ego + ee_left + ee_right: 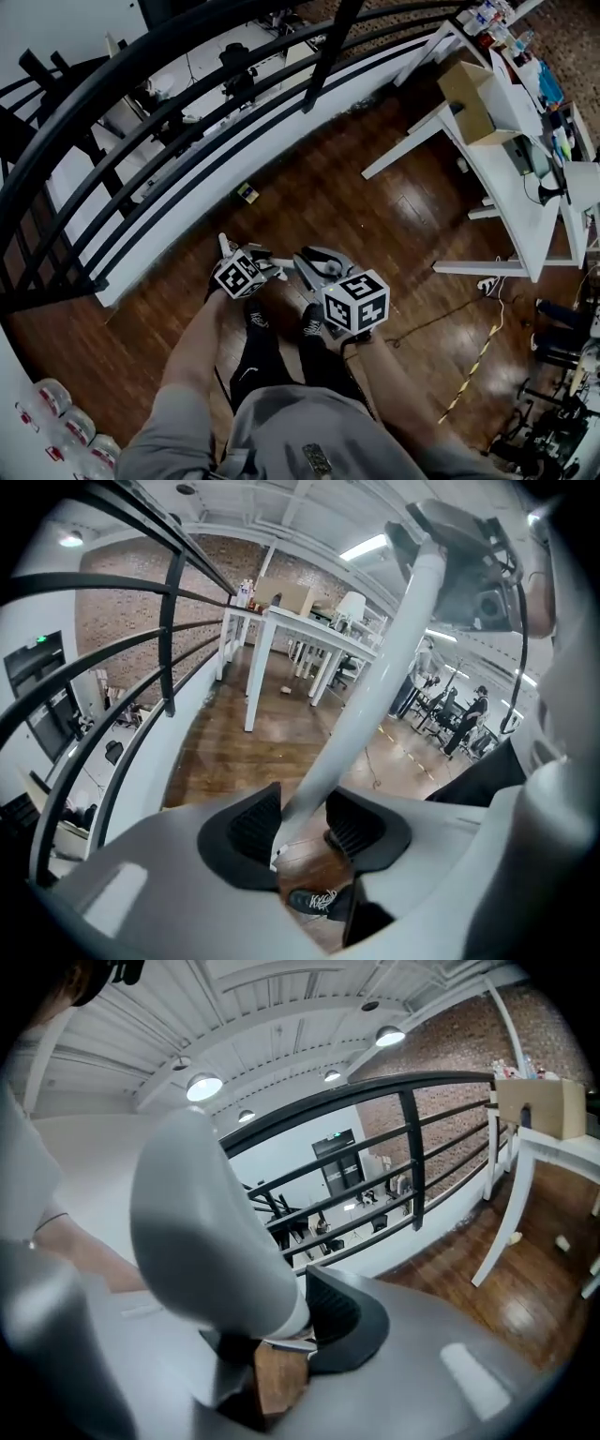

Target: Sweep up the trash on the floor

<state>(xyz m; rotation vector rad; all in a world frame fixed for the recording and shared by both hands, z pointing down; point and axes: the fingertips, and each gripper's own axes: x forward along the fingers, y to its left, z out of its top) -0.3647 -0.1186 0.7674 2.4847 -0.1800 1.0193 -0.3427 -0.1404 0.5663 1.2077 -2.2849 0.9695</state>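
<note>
An open workshop-office is indicated by a dark wooden plank floor (pixel 375 216), cluttered long white tables (pixel 511 202) at upper right, a black metal railing (pixel 187 103) and a brown brick wall (pixel 122 607).

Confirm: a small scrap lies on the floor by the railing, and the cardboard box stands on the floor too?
No: the cardboard box stands on the white table, as the head view shows. The scrap does lie on the floor by the railing.

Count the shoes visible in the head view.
2. The left shoe and the right shoe stand side by side on the wood floor, near the picture's middle. No others show.
</note>
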